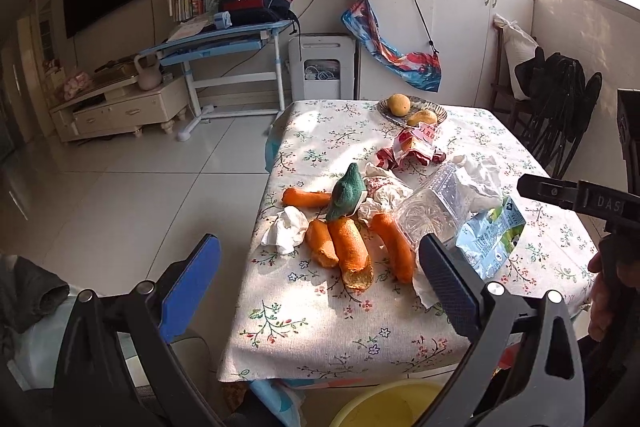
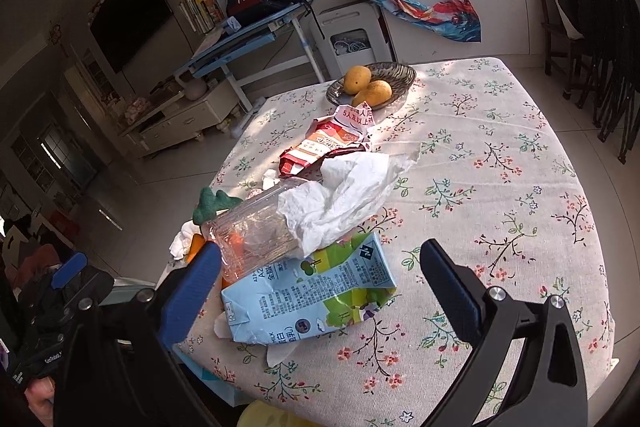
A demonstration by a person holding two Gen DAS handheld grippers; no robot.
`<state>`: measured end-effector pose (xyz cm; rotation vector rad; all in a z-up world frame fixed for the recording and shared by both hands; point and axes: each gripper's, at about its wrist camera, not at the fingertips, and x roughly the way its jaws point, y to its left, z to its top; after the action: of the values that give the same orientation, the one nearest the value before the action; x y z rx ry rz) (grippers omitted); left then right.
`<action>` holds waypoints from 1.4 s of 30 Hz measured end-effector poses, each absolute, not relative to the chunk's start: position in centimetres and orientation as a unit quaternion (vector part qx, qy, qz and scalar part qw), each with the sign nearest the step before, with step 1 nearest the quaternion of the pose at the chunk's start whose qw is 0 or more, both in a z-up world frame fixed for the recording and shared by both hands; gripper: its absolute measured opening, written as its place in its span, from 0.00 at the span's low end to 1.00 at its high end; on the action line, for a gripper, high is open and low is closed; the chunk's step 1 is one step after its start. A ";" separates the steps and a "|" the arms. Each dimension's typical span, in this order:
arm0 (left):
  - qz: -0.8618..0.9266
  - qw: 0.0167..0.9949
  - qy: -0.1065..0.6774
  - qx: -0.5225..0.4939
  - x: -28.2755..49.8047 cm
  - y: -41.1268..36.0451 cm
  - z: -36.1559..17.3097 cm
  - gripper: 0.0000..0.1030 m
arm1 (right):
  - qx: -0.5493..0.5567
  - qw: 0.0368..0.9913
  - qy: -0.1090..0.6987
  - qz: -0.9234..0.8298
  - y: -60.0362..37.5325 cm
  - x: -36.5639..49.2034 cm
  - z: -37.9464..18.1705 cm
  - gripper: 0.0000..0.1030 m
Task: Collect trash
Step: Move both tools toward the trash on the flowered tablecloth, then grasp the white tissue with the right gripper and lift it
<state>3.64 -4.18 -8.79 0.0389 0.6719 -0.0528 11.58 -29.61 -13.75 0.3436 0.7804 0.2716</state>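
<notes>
Trash lies on a floral tablecloth [image 1: 320,327]: a crushed blue milk carton [image 2: 312,295], a clear plastic bottle [image 2: 256,231] stuffed with white tissue [image 2: 340,191], a red snack wrapper [image 2: 324,147], a crumpled tissue [image 1: 284,231] and orange peel pieces [image 1: 352,251]. A green and orange plush toy [image 1: 346,193] lies among them. My left gripper [image 1: 320,287] is open and empty above the table's near left edge. My right gripper [image 2: 320,291] is open, its fingers to either side of the milk carton and above it.
A dish with two mangoes [image 2: 370,85] stands at the table's far side. A yellow bucket [image 1: 388,407] sits below the table's near edge. Dark chairs [image 2: 608,39] stand at the right. A blue desk [image 1: 224,39] and a TV cabinet [image 1: 120,107] stand beyond.
</notes>
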 end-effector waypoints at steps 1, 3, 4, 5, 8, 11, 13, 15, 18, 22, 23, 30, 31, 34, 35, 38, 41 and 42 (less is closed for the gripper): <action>-0.029 0.941 0.336 0.010 3.9 -3.9 -9.0 0.93 | 0.180 0.897 0.382 0.130 -30.0 12.2 -14.0 0.92; -0.031 0.937 0.349 -0.006 4.4 -3.4 -9.4 0.93 | 0.205 0.887 0.393 0.126 -30.6 13.5 -14.4 0.85; -0.032 0.934 0.356 -0.012 4.7 -3.2 -9.7 0.93 | 0.217 0.882 0.399 0.126 -30.9 14.2 -14.7 0.83; -0.032 0.932 0.361 -0.017 5.0 -3.0 -9.9 0.93 | 0.228 0.877 0.405 0.125 -31.2 14.9 -14.9 0.82; -0.033 0.927 0.373 -0.029 5.7 -2.7 -10.5 0.93 | 0.258 0.859 0.425 0.123 -31.9 16.9 -15.9 0.75; -0.033 0.920 0.390 -0.030 6.7 -2.7 -11.3 0.93 | 0.300 0.835 0.442 0.133 -32.8 18.5 -17.3 0.64; -0.031 0.916 0.399 -0.027 7.6 -2.9 -11.9 0.93 | 0.336 0.814 0.450 0.150 -33.4 19.1 -18.3 0.55; -0.027 0.911 0.411 -0.026 8.6 -2.8 -12.6 0.93 | 0.369 0.793 0.454 0.171 -33.8 19.3 -19.0 0.25; -0.010 0.906 0.422 -0.038 10.0 -1.8 -13.4 0.93 | 0.382 0.788 0.446 0.186 -34.2 18.8 -18.8 0.09; 0.016 0.899 0.433 -0.066 11.6 0.3 -14.2 0.93 | 0.389 0.799 0.415 0.197 -35.1 18.2 -17.3 0.05; 0.019 0.897 0.436 -0.069 11.9 0.6 -14.4 0.93 | 0.393 0.800 0.406 0.200 -35.4 17.9 -16.8 0.05; 0.037 0.891 0.451 -0.039 15.2 0.3 -15.8 0.88 | 0.390 0.814 0.363 0.231 -35.8 16.6 -14.0 0.05; 0.038 0.890 0.453 -0.038 15.4 0.2 -15.9 0.87 | 0.387 0.816 0.360 0.232 -35.8 16.5 -13.7 0.05; 0.038 0.900 0.433 -0.032 14.6 -0.1 -15.2 0.84 | 0.386 0.819 0.354 0.234 -35.9 16.5 -13.3 0.05; 0.022 0.910 0.414 -0.031 13.9 -0.5 -14.4 0.84 | 0.388 0.818 0.353 0.235 -36.0 16.5 -13.3 0.05; -0.061 0.918 0.391 -0.022 12.2 -2.4 -13.3 0.84 | 0.395 0.816 0.349 0.238 -36.2 16.6 -13.2 0.05; -0.121 0.890 0.438 -0.031 12.7 -4.3 -15.1 0.60 | 0.402 0.812 0.347 0.243 -36.0 16.5 -13.2 0.07; -0.128 0.885 0.447 -0.039 12.9 -4.6 -15.5 0.56 | 0.400 0.812 0.348 0.244 -35.9 16.6 -13.2 0.08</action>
<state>12.94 -4.58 -15.48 -0.0801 0.9293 -0.2672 16.62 -35.85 -13.20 0.8538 0.7428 0.5202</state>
